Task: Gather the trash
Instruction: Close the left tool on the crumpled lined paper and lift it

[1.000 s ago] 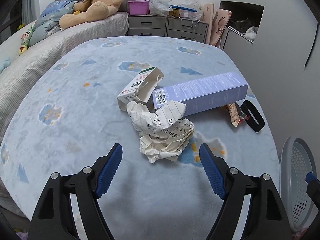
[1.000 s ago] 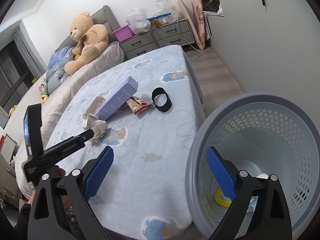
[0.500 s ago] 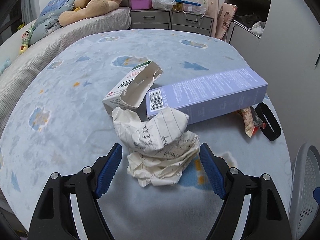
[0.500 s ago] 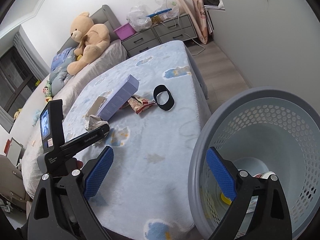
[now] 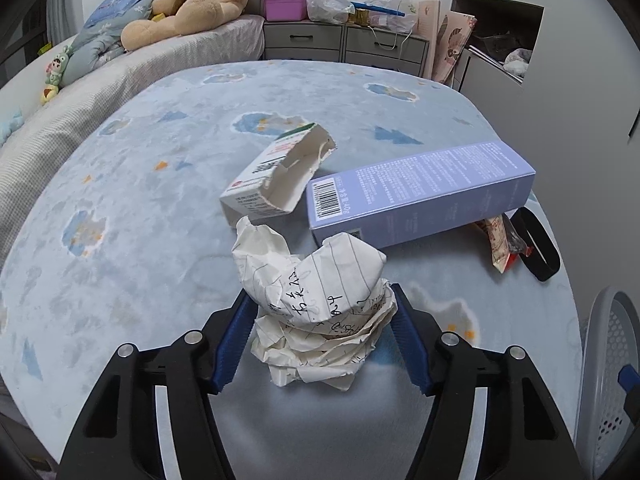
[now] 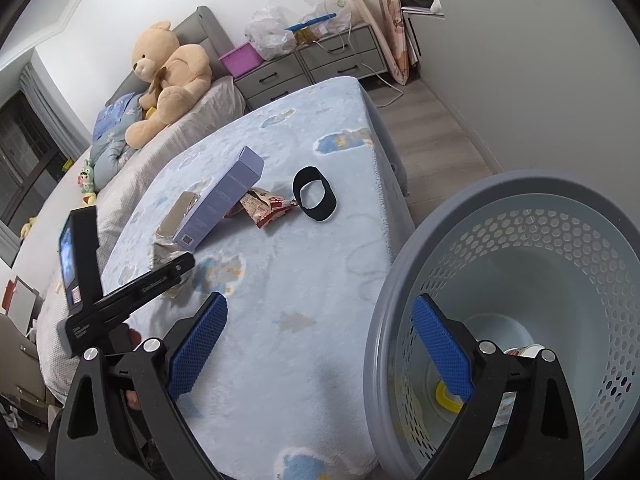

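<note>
— What has your left hand-held gripper (image 5: 322,330) got?

— The crumpled paper (image 5: 316,304), a lined sheet with handwriting on it. My jaws have just been closing, and the blue pads (image 5: 232,344) now press the wad from both sides. It sits on the bed (image 5: 120,200), on the pale blue blanket, towards the near edge.

— And the other trash?

— Just beyond the paper lies a torn white carton (image 5: 276,184) with its end ripped open. Touching its right side is a long lilac box (image 5: 420,192), barcode end towards me. Under the far right end of that box a snack wrapper (image 5: 500,244) pokes out, and just beside it lies a black ring-shaped band (image 5: 536,244), close to the right edge of the bed.

— Your right hand-held gripper (image 6: 320,344)?

— Released, jaws spread wide with nothing between the pads. One finger hangs over the blanket, the other stands inside the rim of the grey perforated basket (image 6: 520,208), which stands at the bed's near corner on the floor side.

— Anything in the basket?

— At the bottom I see a yellow ring-like piece (image 6: 446,394) and some packaging, partly hidden behind my finger; I cannot tell what it is.

— Can you see your left gripper from the right side?

— Yes, its black body reaches over the blanket onto the paper, beside the lilac box.
</note>
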`<state>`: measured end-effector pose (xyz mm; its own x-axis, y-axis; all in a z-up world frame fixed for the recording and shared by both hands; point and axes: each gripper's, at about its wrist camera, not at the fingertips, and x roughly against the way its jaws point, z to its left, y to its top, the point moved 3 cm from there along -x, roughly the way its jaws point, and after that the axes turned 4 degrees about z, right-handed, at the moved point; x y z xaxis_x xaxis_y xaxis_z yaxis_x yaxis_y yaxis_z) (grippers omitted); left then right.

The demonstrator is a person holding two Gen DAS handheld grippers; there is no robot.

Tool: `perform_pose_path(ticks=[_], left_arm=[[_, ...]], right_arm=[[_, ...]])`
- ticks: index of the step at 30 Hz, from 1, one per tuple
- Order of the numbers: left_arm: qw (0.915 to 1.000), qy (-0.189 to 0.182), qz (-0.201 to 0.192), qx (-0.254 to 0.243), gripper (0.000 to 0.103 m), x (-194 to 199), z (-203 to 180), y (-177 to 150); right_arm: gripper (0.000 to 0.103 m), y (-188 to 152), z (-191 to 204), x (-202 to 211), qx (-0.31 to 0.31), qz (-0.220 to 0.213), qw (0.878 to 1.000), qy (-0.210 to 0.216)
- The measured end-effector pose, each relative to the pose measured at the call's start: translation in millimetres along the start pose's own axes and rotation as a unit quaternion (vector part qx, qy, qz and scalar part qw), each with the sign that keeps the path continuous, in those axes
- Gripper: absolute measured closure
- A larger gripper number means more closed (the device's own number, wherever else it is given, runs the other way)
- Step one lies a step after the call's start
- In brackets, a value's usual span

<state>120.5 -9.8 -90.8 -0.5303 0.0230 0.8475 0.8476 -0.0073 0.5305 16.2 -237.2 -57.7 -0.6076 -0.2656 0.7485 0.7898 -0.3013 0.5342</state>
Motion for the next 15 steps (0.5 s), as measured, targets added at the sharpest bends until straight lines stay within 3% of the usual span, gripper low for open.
perform_pose_path(ticks=[4, 15], left_arm=[[0.9996, 0.015, -0.018, -0.017, 0.039, 19, 2, -3], [0.9982, -0.005, -0.057, -0.019, 0.039, 49, -2, 4]], right_arm=[[0.011, 0, 5, -3, 0.014, -0.002, 1.000, -0.010], [0.011, 43, 15, -28, 0.065, -0.009, 0.994, -0.083]])
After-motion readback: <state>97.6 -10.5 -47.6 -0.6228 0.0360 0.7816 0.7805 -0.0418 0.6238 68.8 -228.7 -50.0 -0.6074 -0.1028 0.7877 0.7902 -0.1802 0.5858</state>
